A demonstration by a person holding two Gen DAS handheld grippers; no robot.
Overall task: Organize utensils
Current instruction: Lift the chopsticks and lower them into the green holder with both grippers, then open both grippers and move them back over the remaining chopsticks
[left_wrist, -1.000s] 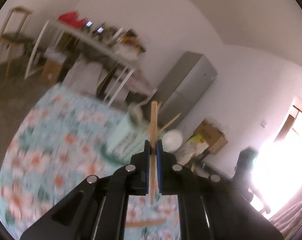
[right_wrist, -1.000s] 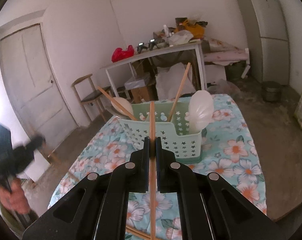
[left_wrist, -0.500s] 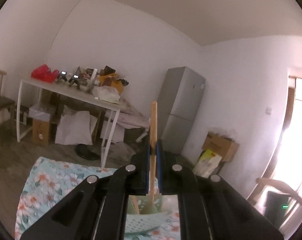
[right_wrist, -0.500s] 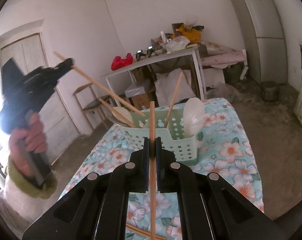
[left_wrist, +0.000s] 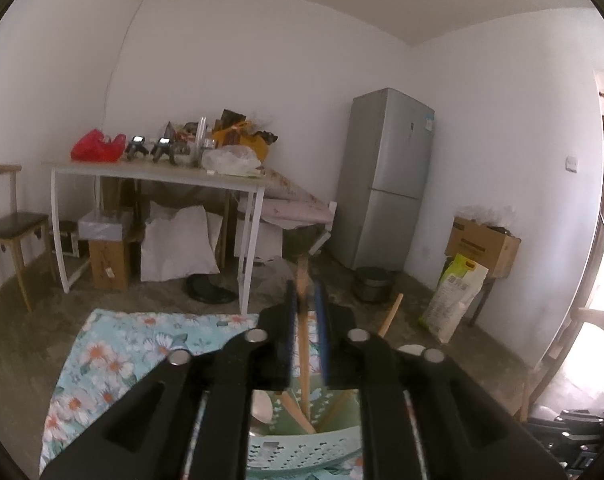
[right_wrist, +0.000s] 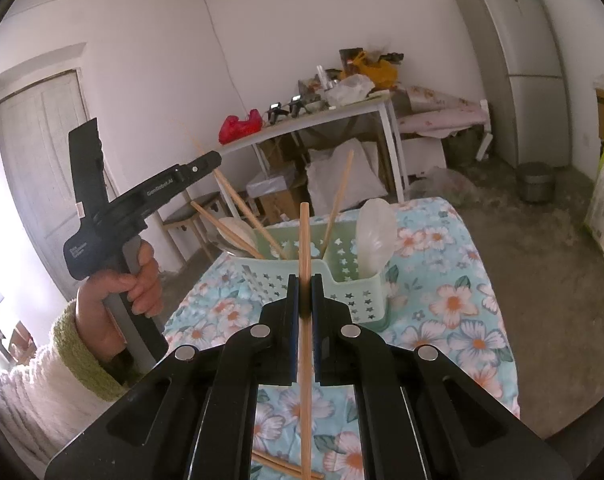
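Two grippers up, one chopstick each. Left gripper (left_wrist: pixel 303 300) sits right over the green basket (right_wrist: pixel 341 276); its jaws have just been opening, and its chopstick (left_wrist: pixel 303 344) stands loose between the blue pads with gaps both sides, lower end already down in the basket, top end blurred. Reads as released, mid-drop. Right gripper (right_wrist: pixel 304 292) is clenched on the second chopstick (right_wrist: pixel 305 320), near upright, well short of the basket.

Risks, my read:
- Left stick could snag on a pad when that hand pulls away and get flicked out; jaws aren't wide.
- It lands among crossed sticks, so it may lean on the rim and tip over the side.
- Basket looks like light plastic; a knock from either tool would slide it on the floral cloth (right_wrist: pixel 453 320).
- Right stick is long and held low on its length, so it may swing off line at entry.

Basket contents: several chopsticks leaning at angles, a white spoon (right_wrist: pixel 375 236) in the right-hand compartment, another pale spoon at the left end. More chopsticks (right_wrist: pixel 278 465) lie loose on the cloth, not yet sorted.
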